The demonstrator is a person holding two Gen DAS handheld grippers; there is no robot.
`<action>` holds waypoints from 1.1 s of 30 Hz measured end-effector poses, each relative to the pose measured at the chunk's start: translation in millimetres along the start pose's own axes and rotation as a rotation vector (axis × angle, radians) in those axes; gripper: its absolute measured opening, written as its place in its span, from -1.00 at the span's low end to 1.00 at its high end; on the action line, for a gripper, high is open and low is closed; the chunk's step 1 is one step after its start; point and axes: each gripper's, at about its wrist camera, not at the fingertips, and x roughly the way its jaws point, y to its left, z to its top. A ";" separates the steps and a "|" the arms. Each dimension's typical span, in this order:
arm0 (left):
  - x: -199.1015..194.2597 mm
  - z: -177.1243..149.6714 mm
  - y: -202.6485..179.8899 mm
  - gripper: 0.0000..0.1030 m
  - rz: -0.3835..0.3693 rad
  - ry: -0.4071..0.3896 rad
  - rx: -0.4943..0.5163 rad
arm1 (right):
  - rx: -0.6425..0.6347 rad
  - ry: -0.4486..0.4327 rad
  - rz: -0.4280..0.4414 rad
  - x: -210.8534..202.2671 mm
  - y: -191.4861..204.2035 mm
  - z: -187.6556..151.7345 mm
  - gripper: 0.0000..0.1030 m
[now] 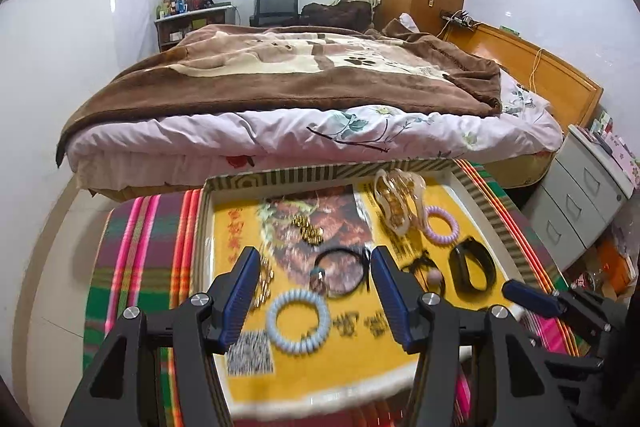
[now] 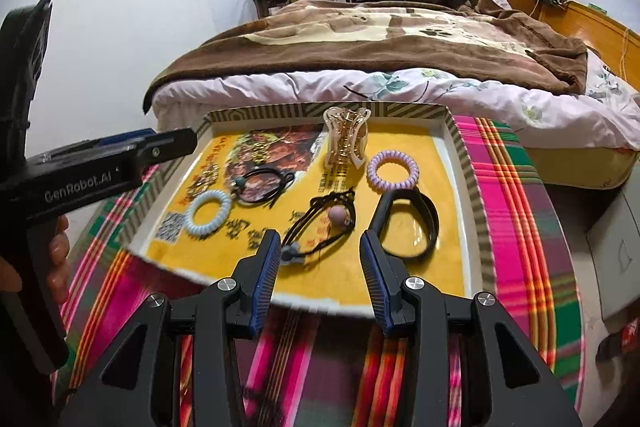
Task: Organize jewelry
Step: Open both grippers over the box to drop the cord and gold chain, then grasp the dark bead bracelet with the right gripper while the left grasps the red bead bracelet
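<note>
Both the left gripper (image 1: 312, 267) and right gripper (image 2: 316, 247) hung part-open and empty above the tray (image 2: 466, 155), where the hair ties (image 2: 394, 171) and clip (image 2: 346, 137) lay apart. Best to drop straight onto one piece, straddling its rim.

The tray's (image 1: 476, 203) near edge is hidden behind the left hand-held gripper (image 1: 312, 291); its yellow print (image 1: 360, 323) is blurred.

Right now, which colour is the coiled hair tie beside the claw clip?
Lilac coiled hair tie, clearest in the right wrist view.
</note>
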 end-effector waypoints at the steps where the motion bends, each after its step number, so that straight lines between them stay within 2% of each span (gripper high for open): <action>1: -6.9 -5.2 0.8 0.11 -0.004 -0.003 -0.003 | -0.004 -0.001 -0.001 -5.0 0.9 -3.4 -0.18; 4: -22.4 -18.3 2.1 0.13 0.002 -0.004 -0.012 | -0.013 0.001 0.005 -16.6 3.5 -14.7 -0.18; 6: -33.4 -30.4 2.6 0.30 0.007 -0.003 -0.015 | -0.018 0.004 0.011 -22.9 5.5 -21.8 -0.17; 10: -50.1 -50.3 4.3 0.32 0.023 0.000 -0.014 | -0.029 0.022 0.016 -31.9 8.8 -38.4 -0.15; 13: -63.5 -68.7 13.5 0.33 0.008 0.002 -0.051 | -0.033 0.048 0.033 -34.2 10.5 -53.1 -0.08; 16: -72.2 -88.1 21.2 0.47 0.005 0.008 -0.083 | -0.047 0.086 0.033 -34.4 11.1 -70.7 -0.05; 24: -67.2 -124.0 38.2 0.49 -0.041 0.077 -0.176 | -0.090 0.164 0.043 -16.8 24.9 -92.4 -0.04; 31: -60.3 -126.8 30.5 0.50 -0.049 0.096 -0.156 | -0.154 0.170 0.021 -9.8 43.9 -95.5 -0.04; 32: -58.5 -126.9 28.2 0.50 -0.051 0.100 -0.152 | -0.151 0.172 0.022 -10.0 42.6 -95.2 -0.09; 33: -56.4 -126.9 25.9 0.50 -0.056 0.108 -0.148 | -0.151 0.170 0.026 -11.2 41.5 -95.3 -0.30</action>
